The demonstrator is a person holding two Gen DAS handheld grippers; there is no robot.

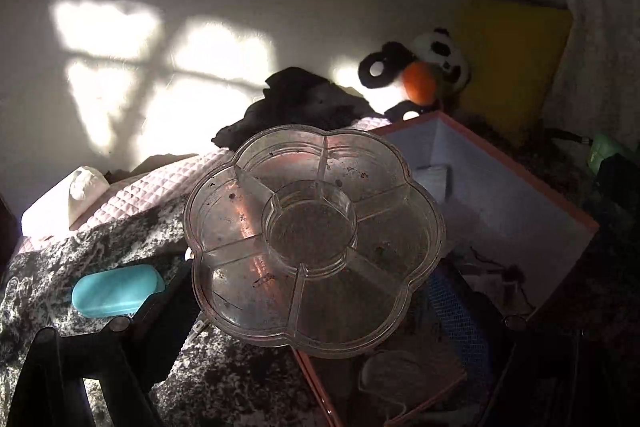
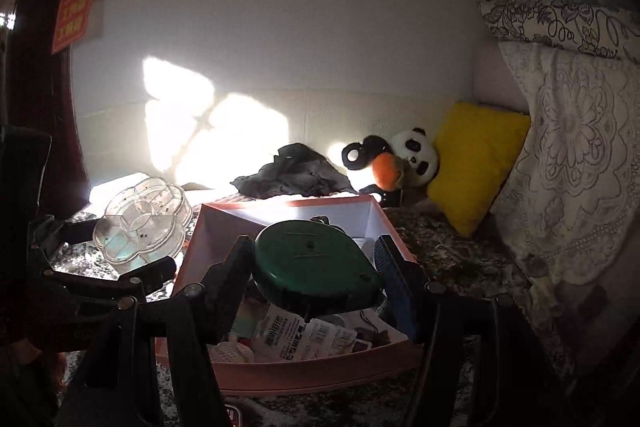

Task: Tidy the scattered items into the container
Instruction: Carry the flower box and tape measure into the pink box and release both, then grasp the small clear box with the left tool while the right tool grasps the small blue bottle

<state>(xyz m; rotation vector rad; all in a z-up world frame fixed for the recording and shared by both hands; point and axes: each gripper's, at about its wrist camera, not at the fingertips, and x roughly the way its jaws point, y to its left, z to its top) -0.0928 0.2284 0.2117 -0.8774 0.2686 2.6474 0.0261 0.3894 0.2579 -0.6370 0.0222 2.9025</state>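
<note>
My left gripper [image 1: 316, 291] is shut on a clear flower-shaped divided tray [image 1: 316, 239] and holds it above the left edge of the pink box [image 1: 520, 187]. The tray also shows in the right wrist view [image 2: 144, 223], left of the box. My right gripper [image 2: 316, 267] is shut on a dark green rounded case [image 2: 316, 263] and holds it over the open pink box [image 2: 304, 375], which holds a battery pack [image 2: 296, 339] and other small items. A turquoise case [image 1: 116, 289] lies on the bed at the left.
A panda plush [image 2: 400, 159] with an orange ball, a black cloth [image 2: 296, 175] and a yellow pillow [image 2: 476, 155] lie behind the box by the wall. A white tissue pack [image 1: 64, 201] sits at the far left. Patterned pillows [image 2: 572, 167] stand at the right.
</note>
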